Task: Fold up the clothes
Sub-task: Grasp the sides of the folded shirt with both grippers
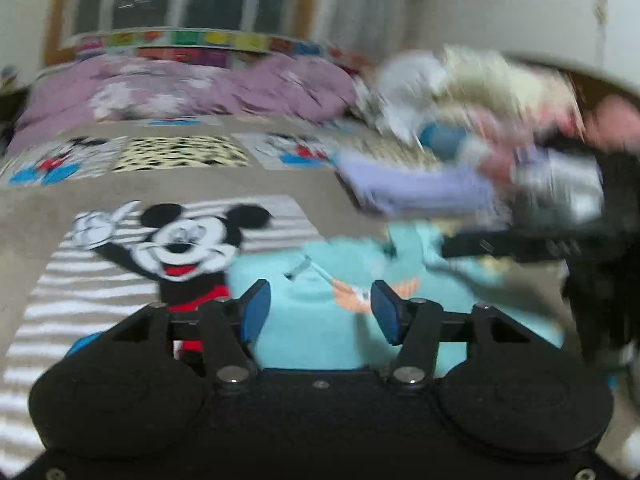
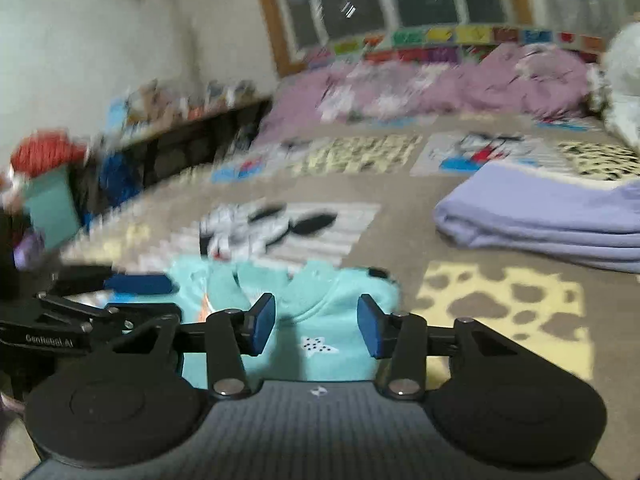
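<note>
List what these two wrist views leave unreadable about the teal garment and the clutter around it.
- Teal garment: near edge hidden by left gripper; right view, by right gripper.
- Orange print: blurred.
- Clothes pile: motion-smeared.
- Shelf items: blurred.

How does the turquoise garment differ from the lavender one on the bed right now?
The turquoise garment is aqua with a white star and an orange patch; the lavender garment is plain pale purple. The turquoise one lies rumpled and unfolded just ahead of both claws; the lavender one is folded in neat layers, farther back and to the right. Both rest on the cartoon-mouse bedspread, gripped by neither claw.
</note>
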